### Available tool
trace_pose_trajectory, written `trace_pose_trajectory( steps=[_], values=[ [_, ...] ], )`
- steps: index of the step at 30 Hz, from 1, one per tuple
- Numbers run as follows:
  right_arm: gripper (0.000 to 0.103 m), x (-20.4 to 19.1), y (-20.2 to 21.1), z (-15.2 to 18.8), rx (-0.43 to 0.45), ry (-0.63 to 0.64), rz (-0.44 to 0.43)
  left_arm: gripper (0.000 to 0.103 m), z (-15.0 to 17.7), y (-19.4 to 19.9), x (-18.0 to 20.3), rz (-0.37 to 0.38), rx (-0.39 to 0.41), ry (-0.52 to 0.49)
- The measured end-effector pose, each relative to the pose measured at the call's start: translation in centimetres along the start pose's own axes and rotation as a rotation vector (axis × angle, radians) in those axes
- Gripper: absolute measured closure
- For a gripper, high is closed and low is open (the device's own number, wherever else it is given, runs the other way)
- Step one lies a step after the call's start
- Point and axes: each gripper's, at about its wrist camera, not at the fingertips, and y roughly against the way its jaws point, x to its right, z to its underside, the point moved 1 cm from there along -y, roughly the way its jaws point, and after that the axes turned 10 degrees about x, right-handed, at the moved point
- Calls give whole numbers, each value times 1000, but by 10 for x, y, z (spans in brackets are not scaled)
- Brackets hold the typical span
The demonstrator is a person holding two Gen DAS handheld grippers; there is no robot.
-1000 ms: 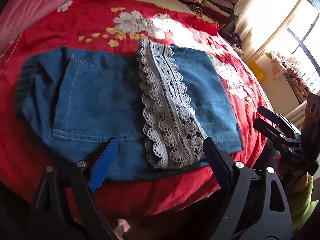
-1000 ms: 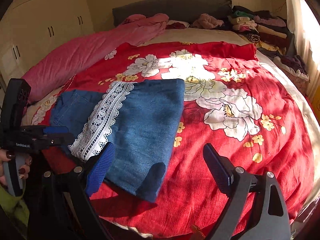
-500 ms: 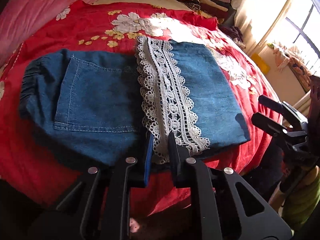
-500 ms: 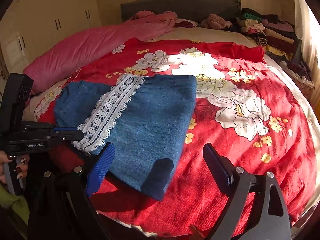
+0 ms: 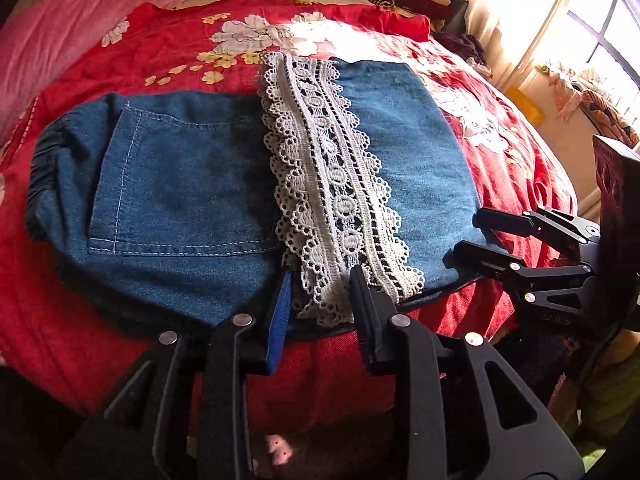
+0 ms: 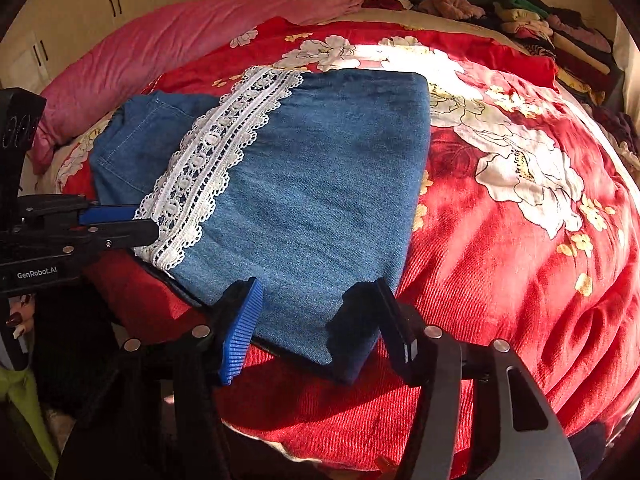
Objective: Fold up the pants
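Blue denim pants [image 5: 180,184] with a white lace hem [image 5: 332,184] lie folded on the red floral bedspread [image 5: 152,48]. My left gripper [image 5: 320,276] reaches over the near end of the lace. Its jaws are opening, and the lace lies between them without being pinched. The right wrist view shows the same left gripper [image 6: 146,221] at the lace corner [image 6: 168,248]. My right gripper [image 6: 318,284] straddles the near corner of the denim [image 6: 312,200]. Its jaws are closing but still stand apart, and the cloth lies flat between them. The right gripper [image 5: 470,232] also shows at the pants' right edge.
A pink quilt [image 6: 160,52] runs along the bed's far left. Stacked folded clothes [image 6: 560,36] sit at the back right by the headboard. White cupboards [image 6: 100,4] stand behind the bed. A bright window [image 5: 600,40] is on the right. A hand [image 6: 16,320] holds the left gripper.
The left jaws went from wide to nearly shut at the lace end, then parted a little. The right gripper came down to the denim's near corner and its jaws narrowed.
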Motion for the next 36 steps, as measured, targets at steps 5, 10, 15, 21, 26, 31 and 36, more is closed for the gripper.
trace_pose_trajectory(
  steps=[5,10,15,21,26,31,36],
  values=[
    [46,0,2,0,9,-2,-4,78,-1,3,0,-3,7,-2],
    [31,6,21,-6,80,-32,8,76,-2,8,0,-6,21,-3],
    [22,17,32,-10,114,-77,27,73,-3,12,1,-14,32,-8],
    [14,16,41,-14,145,-79,34,65,-5,19,2,-23,52,-15],
    [14,12,47,-17,163,-69,39,57,-7,25,2,-35,69,-22],
    [14,7,53,-22,184,-55,47,39,-10,33,2,-54,97,-27],
    [14,0,59,-29,202,-37,45,29,-13,44,-2,-83,137,-37]
  ],
)
